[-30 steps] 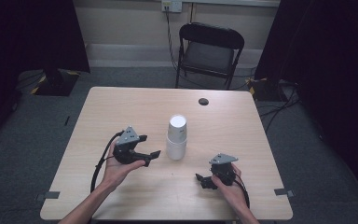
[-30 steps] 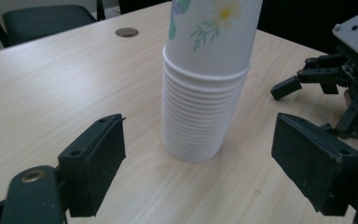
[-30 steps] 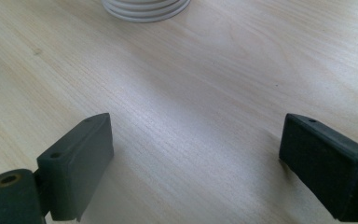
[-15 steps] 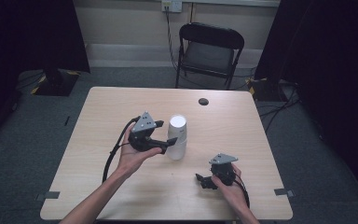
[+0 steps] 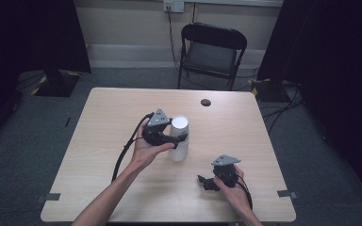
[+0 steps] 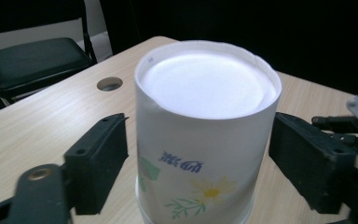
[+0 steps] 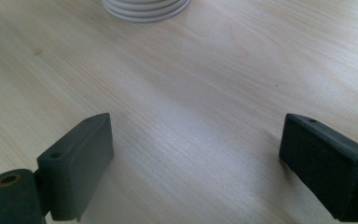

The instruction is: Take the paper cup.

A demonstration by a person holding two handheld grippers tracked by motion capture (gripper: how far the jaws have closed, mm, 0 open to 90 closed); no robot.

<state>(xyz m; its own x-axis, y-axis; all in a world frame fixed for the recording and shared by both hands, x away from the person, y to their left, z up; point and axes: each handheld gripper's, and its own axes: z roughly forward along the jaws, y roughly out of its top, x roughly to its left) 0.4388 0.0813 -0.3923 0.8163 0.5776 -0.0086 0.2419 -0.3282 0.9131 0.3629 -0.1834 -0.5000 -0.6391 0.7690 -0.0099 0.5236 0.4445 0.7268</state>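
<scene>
At the middle of the high view, an upside-down stack of paper cups (image 5: 179,139) stands upright on the counter (image 5: 108,117). The left gripper (image 5: 178,138) brackets its upper part; its jaws have just been closing, a sliver of gap on each side, not yet pinching. The right gripper (image 5: 203,181) rests lower right, jaws spread, farther off.
</scene>
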